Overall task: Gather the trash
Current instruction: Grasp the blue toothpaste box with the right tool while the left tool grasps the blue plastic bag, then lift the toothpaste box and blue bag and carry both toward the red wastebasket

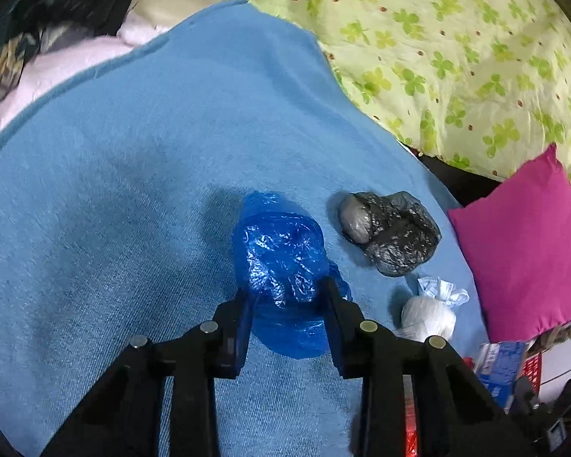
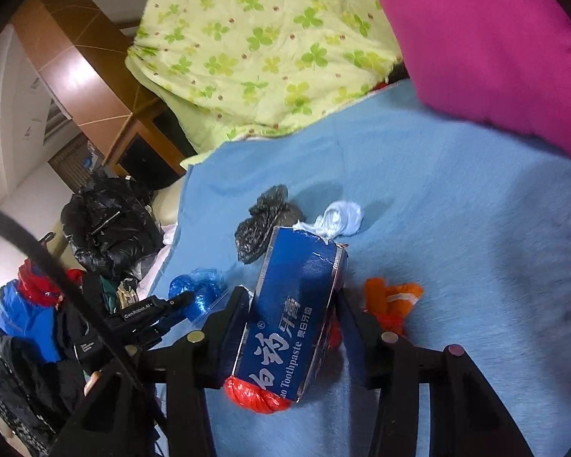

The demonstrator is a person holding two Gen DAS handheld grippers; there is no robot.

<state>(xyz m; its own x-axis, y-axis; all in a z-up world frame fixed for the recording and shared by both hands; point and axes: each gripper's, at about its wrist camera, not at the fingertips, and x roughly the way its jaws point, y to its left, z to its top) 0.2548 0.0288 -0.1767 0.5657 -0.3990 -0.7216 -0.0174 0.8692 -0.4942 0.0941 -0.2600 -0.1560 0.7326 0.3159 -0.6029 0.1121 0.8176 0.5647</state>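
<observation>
Left gripper (image 1: 287,293): my jaws are clamped on the blue plastic bag (image 1: 281,262), one pad on each side of the crumpled bundle, which sits on the blue blanket (image 1: 114,190). Right gripper (image 2: 291,297): jaws pressed on both long sides of the blue toothpaste box (image 2: 293,316), box pointing away from me, torn far end up.

Left wrist only: full outline of the black plastic bag (image 1: 392,232) just right of the blue one, and the knotted white bag (image 1: 430,316) nearer me, both apart from my fingers. The magenta cushion (image 1: 525,240) lies at the blanket's right edge.

Right wrist only: red plastic (image 2: 255,396) under the box's near end, an orange wad (image 2: 392,297) just right of my right finger, and a black jacket pile (image 2: 110,224) off the blanket at left. It also catches the left gripper from the side, tips against the blue bag.

Both views: green clover quilt (image 1: 456,38) at the far side.
</observation>
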